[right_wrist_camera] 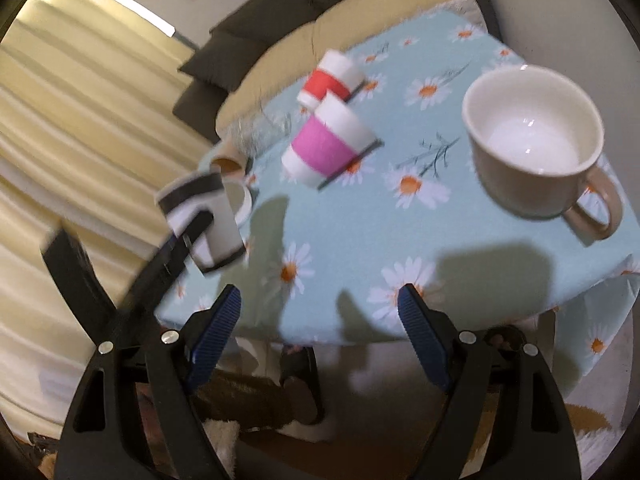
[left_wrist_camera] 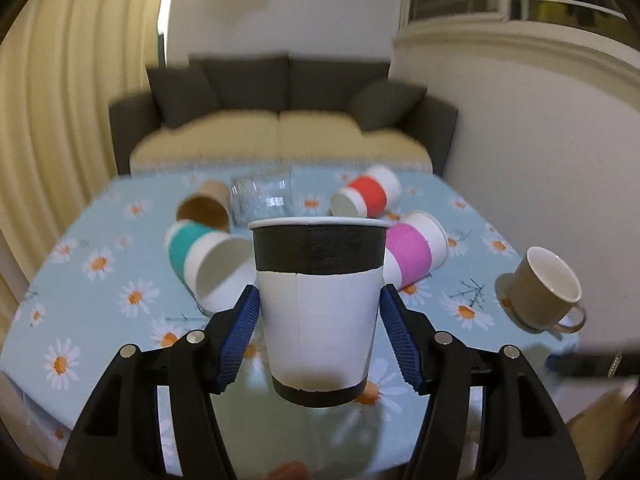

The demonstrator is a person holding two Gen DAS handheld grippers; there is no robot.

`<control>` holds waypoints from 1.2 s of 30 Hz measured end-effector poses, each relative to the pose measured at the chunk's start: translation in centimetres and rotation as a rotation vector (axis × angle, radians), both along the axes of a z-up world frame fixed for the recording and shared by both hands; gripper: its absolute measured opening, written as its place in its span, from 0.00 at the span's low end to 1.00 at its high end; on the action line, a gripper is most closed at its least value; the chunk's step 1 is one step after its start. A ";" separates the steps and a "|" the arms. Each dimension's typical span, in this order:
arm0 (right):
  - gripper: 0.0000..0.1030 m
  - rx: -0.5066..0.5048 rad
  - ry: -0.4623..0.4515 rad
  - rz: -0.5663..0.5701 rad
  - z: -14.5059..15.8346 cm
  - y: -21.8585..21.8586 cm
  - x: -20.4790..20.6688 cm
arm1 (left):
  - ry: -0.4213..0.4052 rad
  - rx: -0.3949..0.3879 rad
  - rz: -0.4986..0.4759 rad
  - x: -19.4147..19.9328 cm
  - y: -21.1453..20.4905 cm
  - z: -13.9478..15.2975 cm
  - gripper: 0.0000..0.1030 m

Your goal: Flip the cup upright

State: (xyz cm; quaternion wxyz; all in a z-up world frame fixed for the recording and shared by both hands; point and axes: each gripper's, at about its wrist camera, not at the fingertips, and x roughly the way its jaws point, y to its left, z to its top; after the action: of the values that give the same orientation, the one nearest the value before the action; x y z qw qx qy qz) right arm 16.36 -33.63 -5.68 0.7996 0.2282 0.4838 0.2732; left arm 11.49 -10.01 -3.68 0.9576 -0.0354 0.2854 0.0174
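Note:
My left gripper [left_wrist_camera: 320, 320] is shut on a white paper cup with black bands [left_wrist_camera: 318, 304]. It holds the cup upright, mouth up, above the near part of the daisy tablecloth [left_wrist_camera: 100, 300]. The same cup shows in the right wrist view [right_wrist_camera: 204, 220], held by the left gripper at the table's left edge. My right gripper [right_wrist_camera: 320, 312] is open and empty, off the table's near edge.
Lying on their sides are a teal-banded cup [left_wrist_camera: 204, 264], a pink-banded cup [left_wrist_camera: 416, 248], a red-banded cup [left_wrist_camera: 368, 196], a brown cup [left_wrist_camera: 204, 208] and a clear glass [left_wrist_camera: 262, 198]. A beige mug [left_wrist_camera: 544, 288] stands upright at the right. A sofa [left_wrist_camera: 280, 112] is behind the table.

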 end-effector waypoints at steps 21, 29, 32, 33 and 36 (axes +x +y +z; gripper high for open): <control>0.78 -0.018 -0.040 -0.039 0.1 0.0 -0.2 | -0.377 0.170 0.199 -4.8 -3.6 -6.5 0.59; 0.78 -0.025 -0.029 -0.047 -0.2 0.3 0.0 | -0.350 0.142 0.204 -4.7 -2.4 -7.9 0.60; 0.78 -0.032 -0.027 -0.043 -0.3 0.4 0.1 | -0.334 0.141 0.187 -4.9 -2.5 -8.1 0.60; 0.78 -0.031 -0.026 -0.043 -0.3 0.4 0.1 | -0.328 0.141 0.183 -5.1 -2.6 -8.2 0.60; 0.78 -0.027 -0.022 -0.041 -0.4 0.4 0.1 | -0.315 0.141 0.165 -5.4 -2.9 -8.5 0.60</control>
State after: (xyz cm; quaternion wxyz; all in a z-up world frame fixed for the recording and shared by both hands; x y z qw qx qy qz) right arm 16.49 -33.21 -6.06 0.8133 0.2240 0.4738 0.2528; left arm 6.06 -12.90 -12.17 0.9859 0.0060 0.1263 0.1099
